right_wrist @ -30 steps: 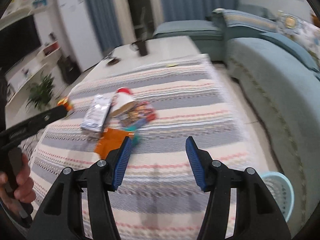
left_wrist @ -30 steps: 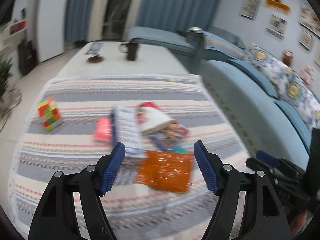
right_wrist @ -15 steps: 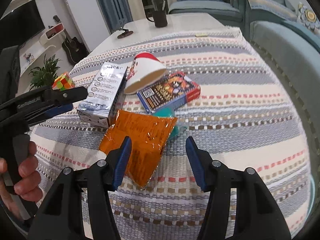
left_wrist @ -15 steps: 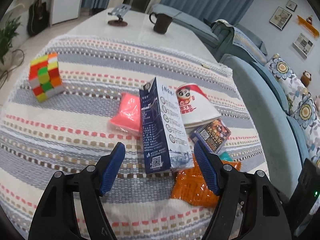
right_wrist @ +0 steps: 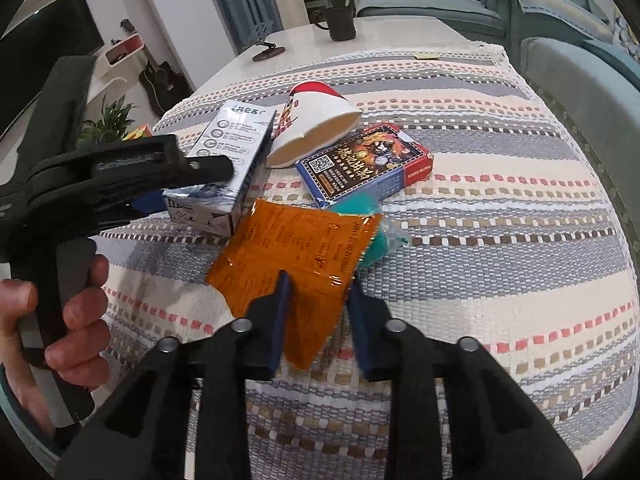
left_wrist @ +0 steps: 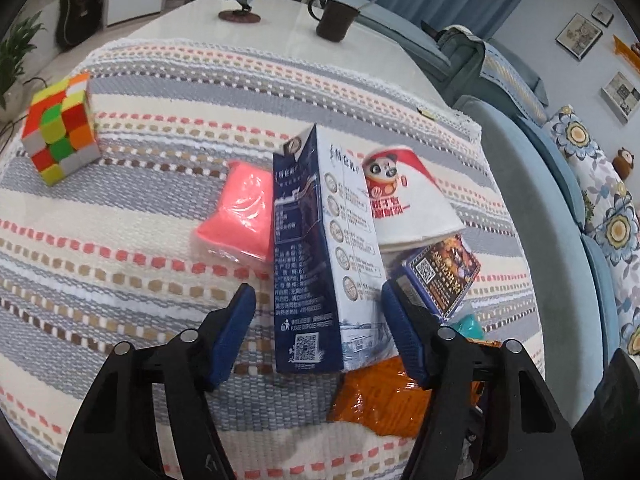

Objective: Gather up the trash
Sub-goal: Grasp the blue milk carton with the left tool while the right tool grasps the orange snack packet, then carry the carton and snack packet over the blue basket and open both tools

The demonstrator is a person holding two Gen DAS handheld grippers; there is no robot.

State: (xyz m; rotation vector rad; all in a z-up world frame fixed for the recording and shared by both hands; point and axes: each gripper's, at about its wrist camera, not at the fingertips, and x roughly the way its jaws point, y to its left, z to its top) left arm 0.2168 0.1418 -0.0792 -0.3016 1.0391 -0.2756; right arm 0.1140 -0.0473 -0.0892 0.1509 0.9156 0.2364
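A pile of trash lies on the striped cloth [left_wrist: 120,280]. My left gripper [left_wrist: 318,316] straddles the near end of a blue and white carton [left_wrist: 320,260]; its jaws are closing, and a gap still shows at the left pad. Over the orange packet [right_wrist: 296,244], my right gripper [right_wrist: 320,296] has its jaws closing, the packet's near end between the pads but not visibly pinched. A white and red paper cup [left_wrist: 404,204] lies on its side against the carton [right_wrist: 228,148]. In the right wrist view a hand [right_wrist: 76,320] holds the left gripper [right_wrist: 188,184].
A card box [right_wrist: 368,164] and a teal lump [right_wrist: 360,204] lie beside the orange packet [left_wrist: 380,396]. A pink packet [left_wrist: 240,216] sits left of the carton, a colour cube [left_wrist: 60,132] further left. A dark mug [left_wrist: 334,20] stands at the back. A blue sofa [left_wrist: 560,240] runs along the right.
Both grippers have come down closer to the pile. The left jaws have narrowed around the carton. The right jaws have narrowed a lot over the orange packet.
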